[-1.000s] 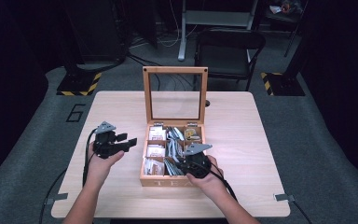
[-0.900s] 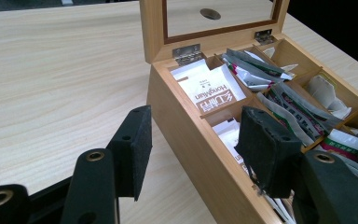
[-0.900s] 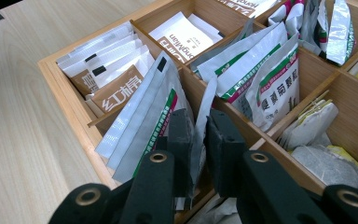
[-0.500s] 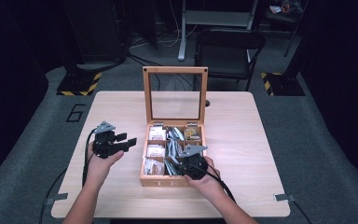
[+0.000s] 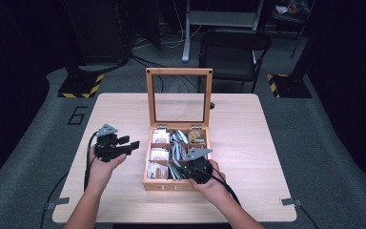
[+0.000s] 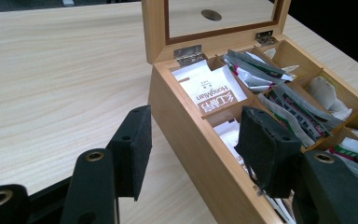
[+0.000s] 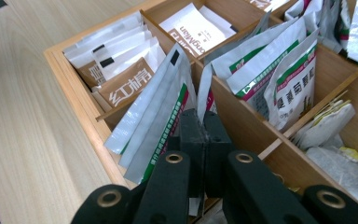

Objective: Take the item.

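Sachet [image 7: 204, 95] pinched between closing right gripper [image 7: 204, 135] fingers [image 7: 190, 135].

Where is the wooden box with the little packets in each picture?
High view: the wooden box sits mid-table, lid up.
Left gripper view: it fills the right half, beyond the jaws.
Right gripper view: it spreads across the picture, under the jaws.
Shared landmark: the white packet with red letters.

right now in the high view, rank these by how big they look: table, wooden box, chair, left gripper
1. table
2. chair, though it stands farther from the camera, so its true size is unsure
3. wooden box, counting its raised lid
4. left gripper
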Motion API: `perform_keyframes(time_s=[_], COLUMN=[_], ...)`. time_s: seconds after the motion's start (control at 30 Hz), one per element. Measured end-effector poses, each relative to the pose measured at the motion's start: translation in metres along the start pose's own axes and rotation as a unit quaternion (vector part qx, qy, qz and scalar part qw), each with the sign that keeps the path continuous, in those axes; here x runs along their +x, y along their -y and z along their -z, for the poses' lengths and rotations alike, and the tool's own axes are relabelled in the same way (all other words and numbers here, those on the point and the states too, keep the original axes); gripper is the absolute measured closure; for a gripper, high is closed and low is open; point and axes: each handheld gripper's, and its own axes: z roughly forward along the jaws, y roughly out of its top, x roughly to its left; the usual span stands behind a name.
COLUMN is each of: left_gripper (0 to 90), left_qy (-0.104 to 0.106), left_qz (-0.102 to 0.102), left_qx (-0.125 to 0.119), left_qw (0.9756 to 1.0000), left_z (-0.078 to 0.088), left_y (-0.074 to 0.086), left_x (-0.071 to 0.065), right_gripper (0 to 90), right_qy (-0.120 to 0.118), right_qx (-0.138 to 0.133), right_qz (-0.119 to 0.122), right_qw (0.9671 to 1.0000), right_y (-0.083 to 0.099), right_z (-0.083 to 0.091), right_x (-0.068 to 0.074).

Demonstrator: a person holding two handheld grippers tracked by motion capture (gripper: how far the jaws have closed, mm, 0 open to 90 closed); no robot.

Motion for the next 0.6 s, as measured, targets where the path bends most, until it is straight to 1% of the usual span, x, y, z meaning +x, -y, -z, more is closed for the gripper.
perform_keyframes(time_s=[0.07, 0.1, 0.17, 0.27, 0.33, 0.43, 0.47, 0.57, 0.6], left_gripper=[44.6, 44.6, 44.6, 44.6, 44.6, 44.6, 44.6, 44.6, 44.6], left_qy=[0.0, 0.0, 0.0, 0.0, 0.0, 0.0, 0.0, -0.001, -0.001], left_qz=[0.0, 0.0, 0.0, 0.002, 0.002, 0.001, 0.001, 0.002, 0.002], left_qx=[0.0, 0.0, 0.0, -0.001, -0.001, -0.001, -0.001, -0.002, -0.001], left_qw=[1.0, 1.0, 1.0, 1.0, 1.0, 1.0, 1.0, 1.0, 1.0], left_z=[0.0, 0.0, 0.0, 0.0, 0.0, 0.0, 0.0, 0.0, 0.0], left_y=[0.0, 0.0, 0.0, 0.0, 0.0, 0.0, 0.0, 0.0, 0.0], left_x=[0.0, 0.0, 0.0, -0.001, -0.001, -0.002, -0.002, -0.001, -0.001], right_gripper=[89.4, 89.5, 89.5, 89.5, 89.5, 89.4, 89.4, 89.4, 89.4], right_qy=[-0.001, -0.003, -0.006, -0.012, -0.021, -0.025, -0.028, -0.03, -0.029], right_qx=[-0.003, -0.006, -0.011, -0.027, -0.033, -0.037, -0.04, -0.047, -0.051], right_qz=[-0.001, 0.004, 0.001, -0.003, -0.008, -0.016, -0.013, -0.018, -0.014], right_qw=[1.0, 1.0, 0.9999, 0.9996, 0.9992, 0.9989, 0.9987, 0.9983, 0.9982], right_y=[-0.001, -0.003, -0.005, -0.011, -0.014, -0.017, -0.018, -0.021, -0.023], right_z=[0.002, 0.004, 0.008, 0.017, 0.023, 0.029, 0.031, 0.037, 0.04], right_x=[0.0, -0.001, -0.001, -0.002, -0.003, -0.005, -0.006, -0.005, -0.005])
